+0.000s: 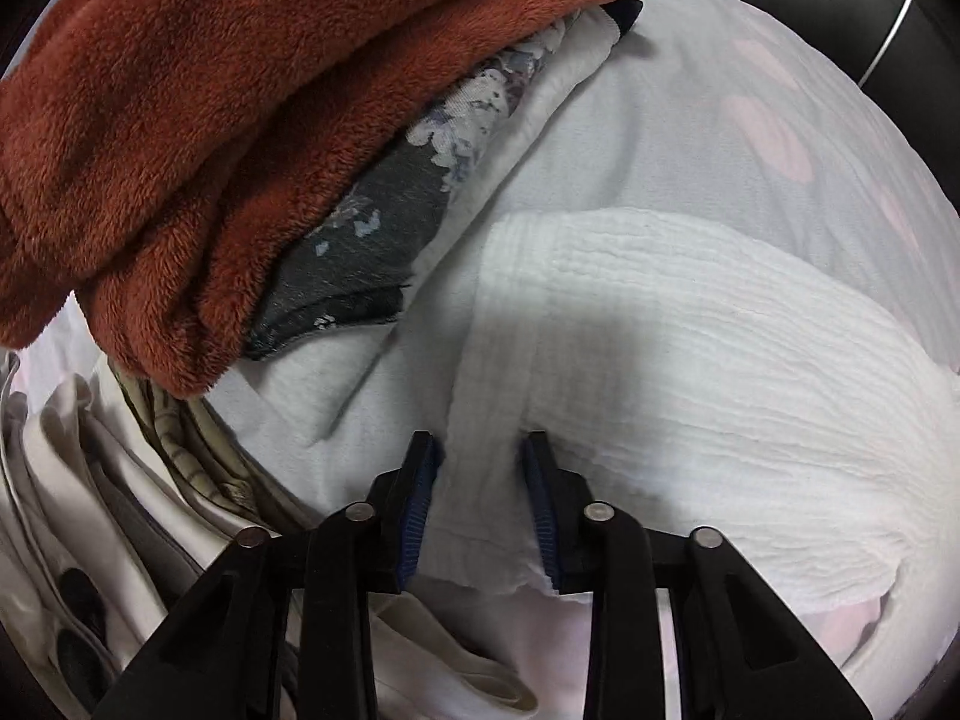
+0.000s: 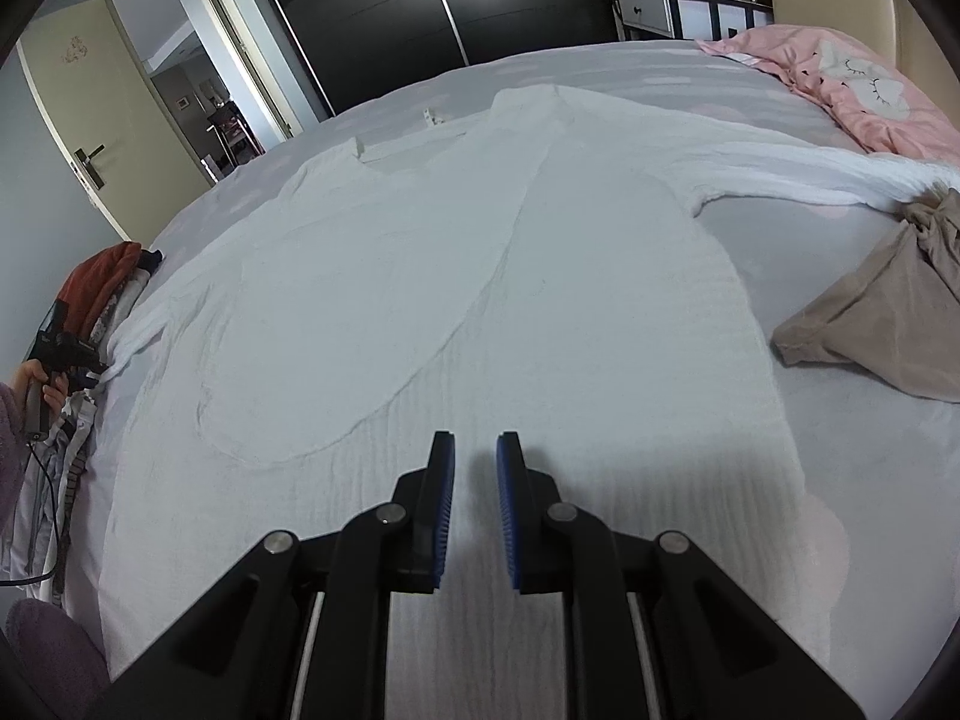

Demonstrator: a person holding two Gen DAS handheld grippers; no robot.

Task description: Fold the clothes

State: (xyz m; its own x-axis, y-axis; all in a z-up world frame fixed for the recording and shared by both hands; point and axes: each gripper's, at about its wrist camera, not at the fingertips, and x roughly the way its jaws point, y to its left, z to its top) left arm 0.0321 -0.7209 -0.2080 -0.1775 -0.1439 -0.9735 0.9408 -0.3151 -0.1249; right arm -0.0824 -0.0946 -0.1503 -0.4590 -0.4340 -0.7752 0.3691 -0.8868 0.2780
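Right between the left gripper's blue pads sits a strip of the white crinkle-textured garment, the sleeve end by the look of it, and the pads are pressed on the fabric from both sides. From the right wrist view that same garment is spread flat across the bed, running from just under the right gripper way out ahead, with one long sleeve stretched off to the right. The right gripper's jaws are a narrow gap apart with nothing between them, hovering just above the cloth. Ahead-left of the left gripper there's a pile: a rust fleece blanket lying over a dark floral fabric, with more pale laundry bunched to the left. A beige garment lies crumpled off to the right of the right gripper, and a pink pillow sits far ahead-right. All of it rests on a pale bedsheet. Behind the bed stand a dark wardrobe and an open door.
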